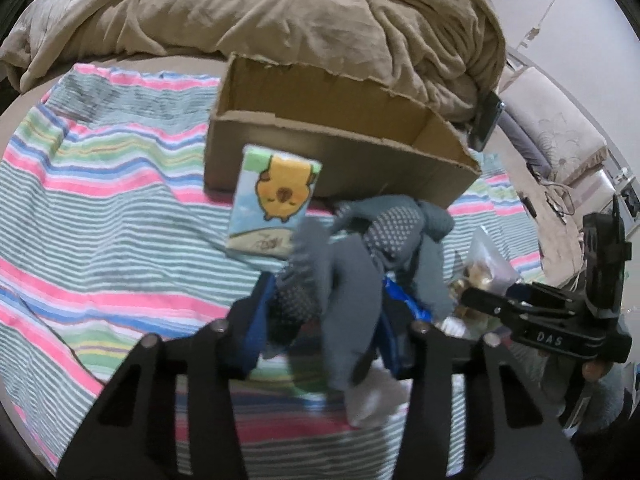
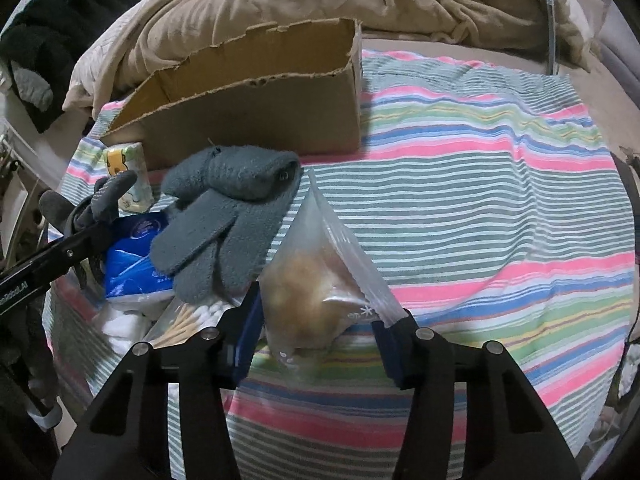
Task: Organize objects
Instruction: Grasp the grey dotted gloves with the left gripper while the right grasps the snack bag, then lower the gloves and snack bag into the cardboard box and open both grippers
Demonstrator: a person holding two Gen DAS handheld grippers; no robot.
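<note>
Grey dotted glove [image 1: 384, 232], brown cardboard box [image 1: 320, 152], cloth [image 1: 100, 184] striped pink, green, blue and white.

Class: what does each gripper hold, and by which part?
Left gripper: grey dotted knit glove, gripped mid-body. Right gripper: clear plastic zip bag, jaws at its lower sides.

left claw [image 1: 320, 312]: tilted down, jaws closed on grey glove [image 1: 344, 280] | right claw [image 2: 320, 336]: tilted down, jaws pinching clear bag [image 2: 320, 292] | claws side by side
</note>
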